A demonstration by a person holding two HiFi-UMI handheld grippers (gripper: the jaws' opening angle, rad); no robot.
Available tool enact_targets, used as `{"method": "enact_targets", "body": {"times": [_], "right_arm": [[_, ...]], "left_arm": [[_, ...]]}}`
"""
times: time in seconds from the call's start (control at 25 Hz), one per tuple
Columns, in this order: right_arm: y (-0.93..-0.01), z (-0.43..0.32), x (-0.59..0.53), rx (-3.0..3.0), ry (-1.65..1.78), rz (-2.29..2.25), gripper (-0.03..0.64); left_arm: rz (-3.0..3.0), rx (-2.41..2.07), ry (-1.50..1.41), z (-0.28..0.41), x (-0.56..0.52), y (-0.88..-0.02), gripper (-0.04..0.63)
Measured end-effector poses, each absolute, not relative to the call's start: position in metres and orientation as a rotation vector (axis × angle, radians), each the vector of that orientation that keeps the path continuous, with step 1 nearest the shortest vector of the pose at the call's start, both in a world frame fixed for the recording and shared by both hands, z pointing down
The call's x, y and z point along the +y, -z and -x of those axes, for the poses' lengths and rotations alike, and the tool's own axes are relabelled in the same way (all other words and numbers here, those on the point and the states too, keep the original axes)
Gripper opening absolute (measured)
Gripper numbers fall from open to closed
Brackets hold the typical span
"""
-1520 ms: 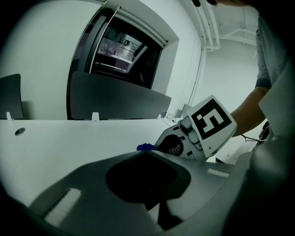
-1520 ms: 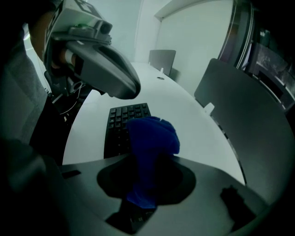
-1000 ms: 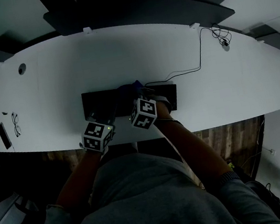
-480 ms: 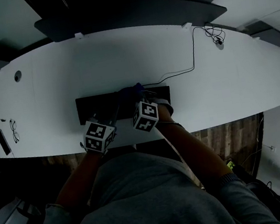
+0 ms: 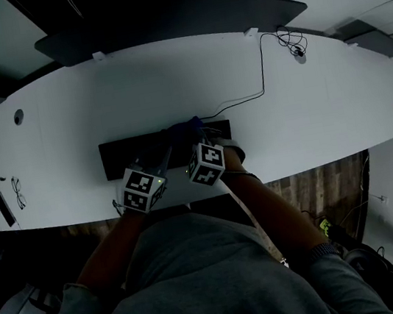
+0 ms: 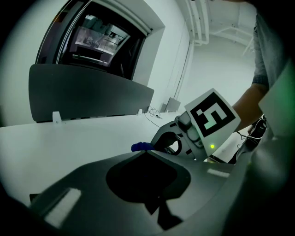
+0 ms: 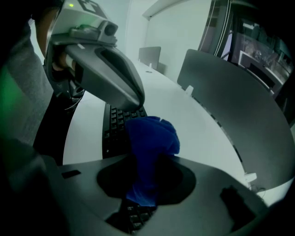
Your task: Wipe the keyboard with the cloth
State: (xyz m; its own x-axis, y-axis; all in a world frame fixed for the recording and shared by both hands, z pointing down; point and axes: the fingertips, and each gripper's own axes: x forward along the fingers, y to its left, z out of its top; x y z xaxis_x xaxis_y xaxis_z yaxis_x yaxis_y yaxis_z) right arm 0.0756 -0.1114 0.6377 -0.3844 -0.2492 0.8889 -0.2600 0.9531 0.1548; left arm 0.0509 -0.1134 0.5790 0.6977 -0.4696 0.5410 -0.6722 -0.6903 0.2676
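The soft, crumpled blue cloth (image 7: pixel 150 138) is pinched in the right tool (image 7: pixel 152 159), on the flat black keyboard (image 5: pixel 118 158) at the near edge of the smooth white table (image 5: pixel 289 129). The left tool (image 6: pixel 144 153) is closed on nothing.

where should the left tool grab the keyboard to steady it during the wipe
Take the keyboard by its left end, coming from the left. It lies flat on the desk; that end is bare, while the right tool holds the blue cloth over the middle. The left tool, shut, would need to open and pinch the thin short edge.
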Motion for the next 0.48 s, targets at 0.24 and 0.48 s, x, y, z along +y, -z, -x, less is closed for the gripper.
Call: {"method": "enact_targets", "body": {"times": [0.24,0.48], "right_arm": [[-0.638,-0.092,-0.111,-1.976,-0.021,-0.375,0.12],[-0.638,-0.111,-0.112,-1.976,-0.054,-0.402,0.12]], "left_arm": [[-2.475,-0.842,-0.615,-0.068,-0.117,-0.578,0.008],[-2.475,-0.822,-0.619,-0.082,-0.116,-0.58,0.008]]}}
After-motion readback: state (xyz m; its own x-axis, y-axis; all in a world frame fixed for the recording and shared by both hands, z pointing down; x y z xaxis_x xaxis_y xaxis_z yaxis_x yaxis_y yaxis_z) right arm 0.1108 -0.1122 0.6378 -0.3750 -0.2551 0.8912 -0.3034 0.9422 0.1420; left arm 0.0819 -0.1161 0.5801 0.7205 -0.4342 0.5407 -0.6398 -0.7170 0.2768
